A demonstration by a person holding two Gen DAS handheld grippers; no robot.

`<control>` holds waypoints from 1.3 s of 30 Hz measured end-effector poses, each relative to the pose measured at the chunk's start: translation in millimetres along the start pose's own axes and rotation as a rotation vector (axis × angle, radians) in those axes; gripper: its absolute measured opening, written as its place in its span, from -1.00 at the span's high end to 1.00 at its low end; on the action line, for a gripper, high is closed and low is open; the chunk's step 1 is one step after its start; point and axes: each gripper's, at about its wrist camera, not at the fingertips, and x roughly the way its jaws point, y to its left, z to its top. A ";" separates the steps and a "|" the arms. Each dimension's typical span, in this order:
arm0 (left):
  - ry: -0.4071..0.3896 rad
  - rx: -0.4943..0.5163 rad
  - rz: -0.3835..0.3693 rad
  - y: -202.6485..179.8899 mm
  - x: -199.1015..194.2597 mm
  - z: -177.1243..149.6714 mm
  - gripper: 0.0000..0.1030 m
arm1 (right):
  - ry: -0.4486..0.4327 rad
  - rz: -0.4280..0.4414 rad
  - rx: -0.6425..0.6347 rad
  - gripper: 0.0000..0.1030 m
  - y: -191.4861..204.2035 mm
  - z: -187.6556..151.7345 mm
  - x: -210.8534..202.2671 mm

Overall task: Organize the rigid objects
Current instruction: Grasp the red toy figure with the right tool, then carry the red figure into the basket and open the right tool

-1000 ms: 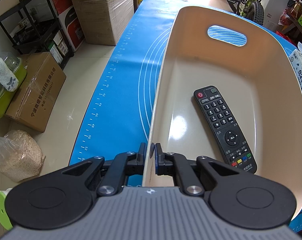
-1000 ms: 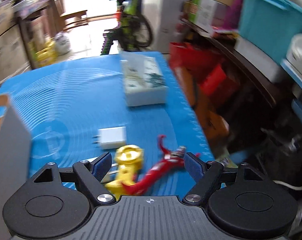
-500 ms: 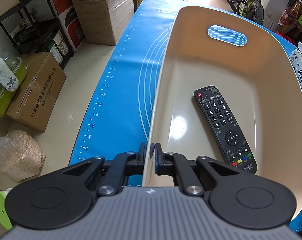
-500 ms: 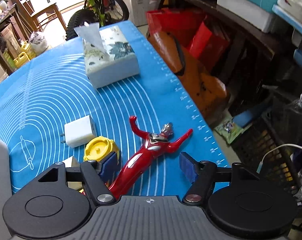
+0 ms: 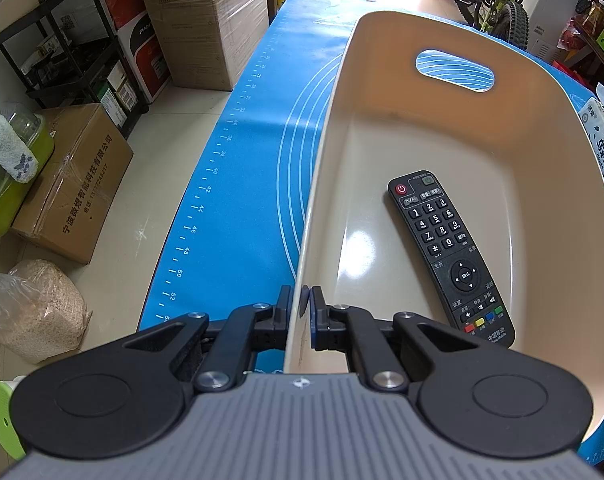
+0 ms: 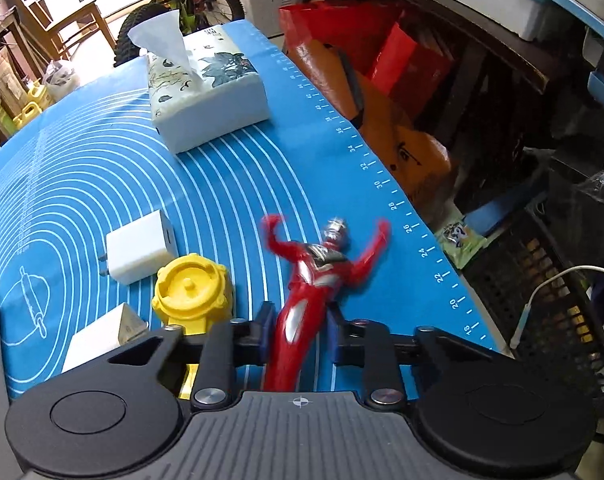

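A red-and-silver superhero figure lies on the blue silicone baking mat covering the tabletop, its arms flung toward the mat's ruler-marked right edge, as the right gripper comes down over its legs; the jaws have just been closing, the figure's legs stand between them, the left pad against the legs and the right pad close beside them, though a firm squeeze cannot be confirmed and the figure's upper body is blurred. Just left of the figure sits a yellow round toy, with a white charger plug beyond it and a small white box at the near left. A tissue box printed with dark leaves stands at the far side of the mat, one tissue pulled up. In the left wrist view, the left gripper is clenched on the near rim of a beige plastic basket, one finger outside the wall and one inside. A black remote control lies face up on the basket's floor, right of centre, its red power button toward the far end where an oval handle slot opens. Cardboard boxes crowd the floor to the left.
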 end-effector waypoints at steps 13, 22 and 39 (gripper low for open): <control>0.000 0.001 0.001 0.2 0.0 -0.1 0.81 | -0.199 0.022 -0.057 0.39 -2.8 -9.7 -55.4; 0.000 0.002 0.002 0.1 0.0 -0.1 0.81 | -0.283 0.082 -0.107 0.39 10.3 -9.2 -92.6; 0.000 0.001 0.002 -0.1 0.1 0.0 0.81 | -0.393 0.401 -0.248 0.38 104.1 -20.7 -172.8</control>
